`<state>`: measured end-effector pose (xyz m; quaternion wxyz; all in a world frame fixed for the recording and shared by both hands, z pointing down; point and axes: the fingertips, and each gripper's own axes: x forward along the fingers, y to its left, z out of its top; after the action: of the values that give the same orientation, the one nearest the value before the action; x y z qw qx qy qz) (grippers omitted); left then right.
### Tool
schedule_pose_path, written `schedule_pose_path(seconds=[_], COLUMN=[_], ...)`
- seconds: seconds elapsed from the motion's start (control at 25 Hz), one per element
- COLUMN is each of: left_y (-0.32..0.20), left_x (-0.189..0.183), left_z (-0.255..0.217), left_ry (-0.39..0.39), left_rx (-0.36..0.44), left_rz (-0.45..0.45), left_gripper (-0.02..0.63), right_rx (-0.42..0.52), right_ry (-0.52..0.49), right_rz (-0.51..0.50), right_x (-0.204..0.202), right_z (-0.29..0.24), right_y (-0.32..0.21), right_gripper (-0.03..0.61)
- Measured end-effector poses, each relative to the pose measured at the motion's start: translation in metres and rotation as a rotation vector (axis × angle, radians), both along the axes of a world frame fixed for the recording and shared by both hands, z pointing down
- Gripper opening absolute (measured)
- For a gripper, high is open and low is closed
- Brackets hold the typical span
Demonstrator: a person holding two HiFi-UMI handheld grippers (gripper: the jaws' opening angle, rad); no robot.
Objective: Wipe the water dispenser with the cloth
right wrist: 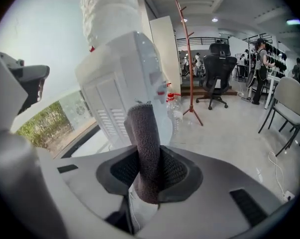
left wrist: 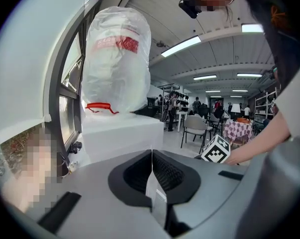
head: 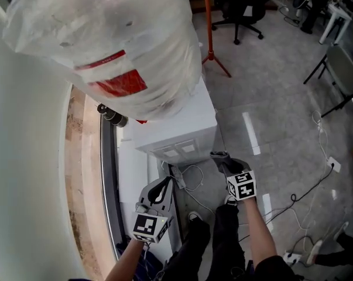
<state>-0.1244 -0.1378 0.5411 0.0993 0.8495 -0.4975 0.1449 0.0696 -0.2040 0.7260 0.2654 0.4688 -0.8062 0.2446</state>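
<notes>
The white water dispenser [head: 179, 124] stands against the window wall, topped by a large bottle wrapped in clear plastic [head: 106, 40]. My right gripper [head: 221, 158] is shut on a dark grey cloth [right wrist: 144, 128], a rolled strip that sticks up between the jaws just short of the dispenser's [right wrist: 122, 88] side panel. My left gripper [head: 163, 186] hovers low beside the dispenser's near corner. Its jaws are shut with nothing between them [left wrist: 151, 157]. In the left gripper view the dispenser [left wrist: 122, 136] and the bottle [left wrist: 117, 63] rise ahead.
An orange coat stand [head: 210, 28] and a black office chair [head: 240, 7] stand behind the dispenser. Cables [head: 305, 192] trail over the tiled floor at right. A window sill [head: 82, 174] runs along the left. A clear plastic bottle [right wrist: 173, 108] sits by the dispenser.
</notes>
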Motion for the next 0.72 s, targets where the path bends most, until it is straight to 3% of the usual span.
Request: schedule_pose_path(seconds=[0.24,0.44,0.72], left_y=[0.015,0.031,0.058], left_x=[-0.021,-0.04,-0.049], left_z=[-0.057,-0.104,-0.151], left_ry=[0.041,-0.009,0.029], left_rx=[0.027,0.082,0.105], left_rz=[-0.044,-0.092,-0.134], left_gripper=[0.018,0.018,0.018], right_rx=[0.041,0.107,0.144], right_ry=[-0.099,-0.157,-0.239], right_rz=[-0.029,-0.064,-0.059], right_x=[-0.025,-0.044,-0.051], right_z=[-0.11,-0.207,-0.296], right_y=[0.026,0.037,0.061], right_gripper=[0.112,0.113,0.114])
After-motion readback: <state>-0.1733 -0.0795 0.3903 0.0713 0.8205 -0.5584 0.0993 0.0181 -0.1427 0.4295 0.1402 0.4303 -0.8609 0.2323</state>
